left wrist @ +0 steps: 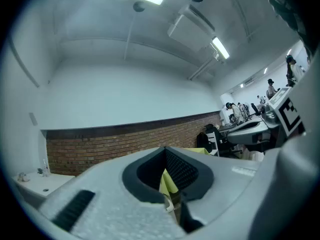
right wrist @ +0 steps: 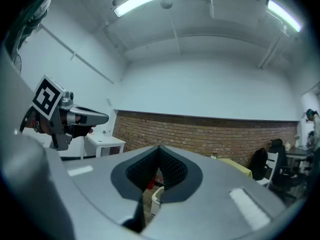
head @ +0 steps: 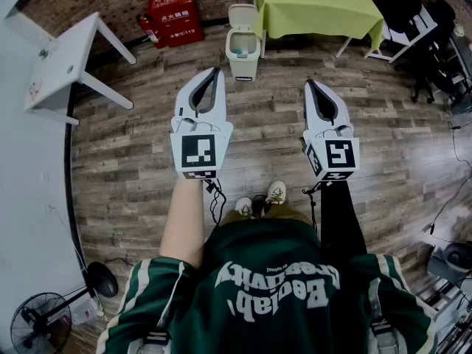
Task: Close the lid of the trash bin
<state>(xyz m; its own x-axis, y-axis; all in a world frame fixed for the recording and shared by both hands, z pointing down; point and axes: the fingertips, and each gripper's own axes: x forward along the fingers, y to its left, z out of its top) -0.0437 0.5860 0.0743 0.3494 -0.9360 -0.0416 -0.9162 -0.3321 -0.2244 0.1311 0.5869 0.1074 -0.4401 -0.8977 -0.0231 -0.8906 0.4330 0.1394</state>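
A: 2 grippers up and level: left gripper (head: 215,72) and right gripper (head: 309,85), fingers pressed together on each, nothing pinched.

B: And the trash bin (head: 244,65)?

A: On the wooden floor (head: 133,146) ahead, just beside the green-clothed table (head: 310,9), its lid (head: 242,15) standing upright at the back. Neither gripper is touching it.

B: How will it handle?

A: Looks like light, stiff, smooth plastic on a hinge. I'd say no grip needed, just 1 nudge with closed fingers at the lid's top edge. Gently, though: a bin that light could slide or tip.
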